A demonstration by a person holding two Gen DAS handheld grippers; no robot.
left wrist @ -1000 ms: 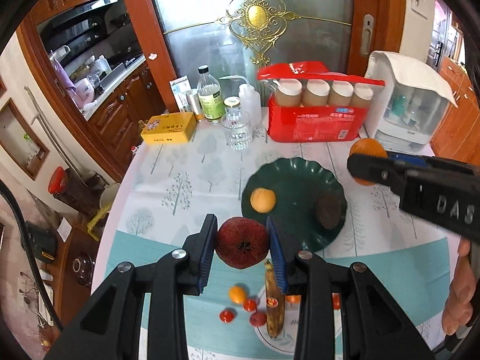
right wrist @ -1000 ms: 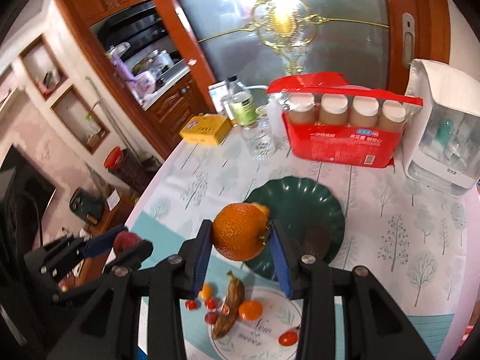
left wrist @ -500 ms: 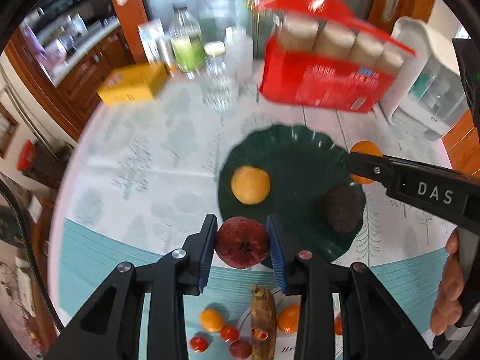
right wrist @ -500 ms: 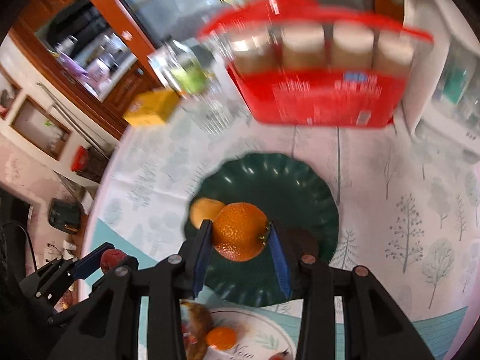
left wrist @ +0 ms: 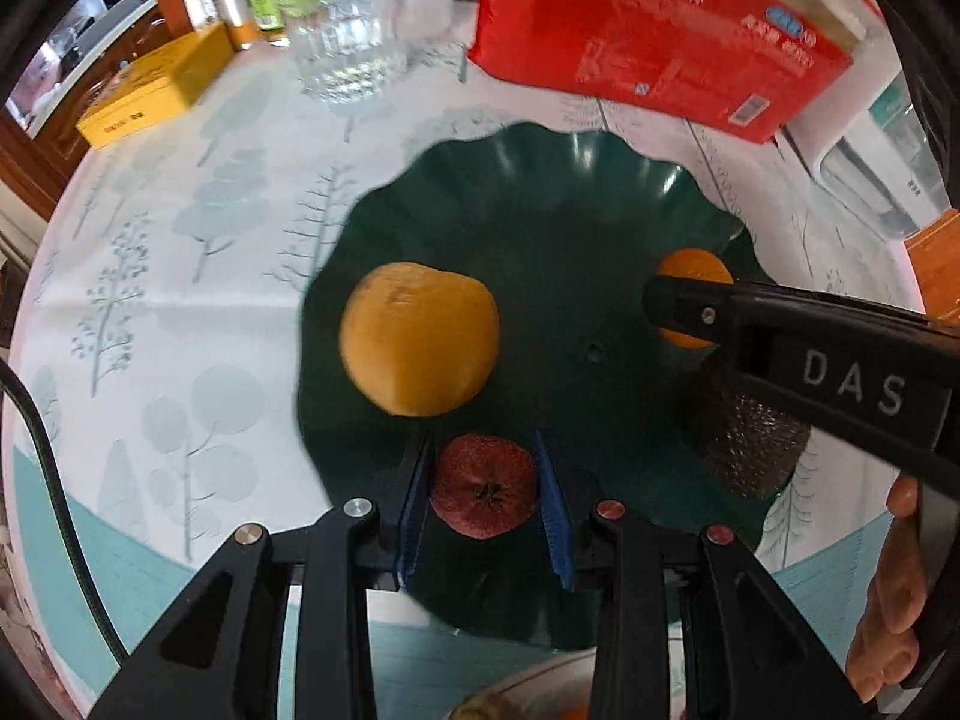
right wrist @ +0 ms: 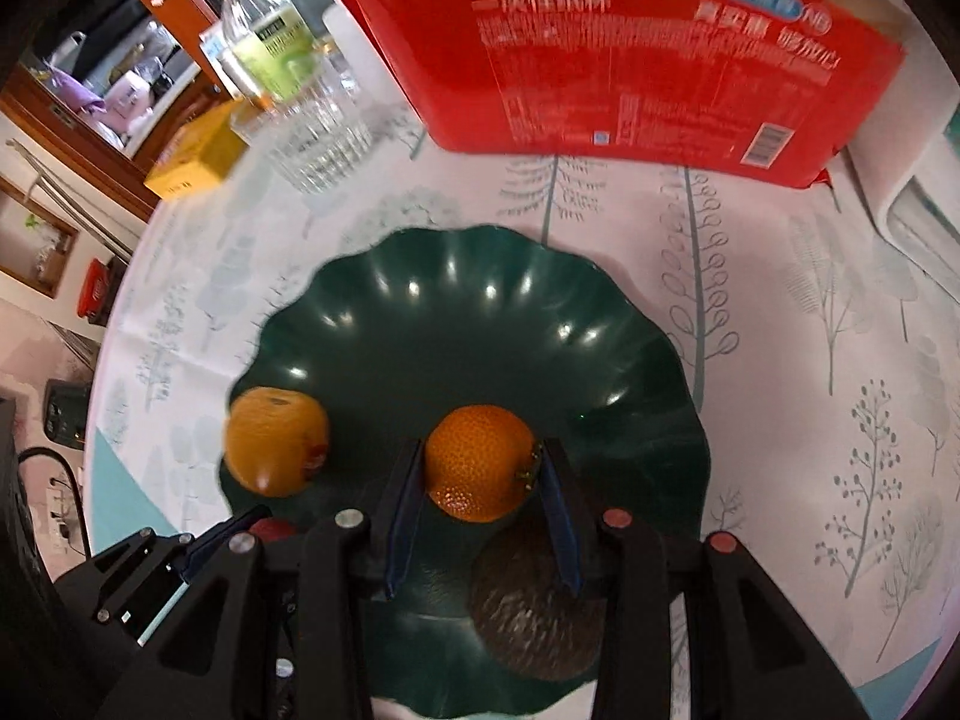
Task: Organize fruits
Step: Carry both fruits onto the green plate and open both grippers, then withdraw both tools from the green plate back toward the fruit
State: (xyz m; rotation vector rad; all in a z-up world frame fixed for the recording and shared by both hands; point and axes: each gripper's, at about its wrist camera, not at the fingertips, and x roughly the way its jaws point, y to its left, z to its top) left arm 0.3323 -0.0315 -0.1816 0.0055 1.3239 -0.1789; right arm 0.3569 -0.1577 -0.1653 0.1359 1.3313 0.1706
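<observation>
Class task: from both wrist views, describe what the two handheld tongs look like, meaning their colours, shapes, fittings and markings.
Both tongs, left and right, are black, angular two-arm frames with ridged blue pads inside. Silver and red screw heads stud the arms. The right one bears white letters "DAS" on its side. A dark cable trails at the left edge.

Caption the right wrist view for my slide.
Right gripper holds an orange above the green plate.

Both wrist views look steeply down, close, sharing the green plate (left wrist: 600, 180).
</observation>
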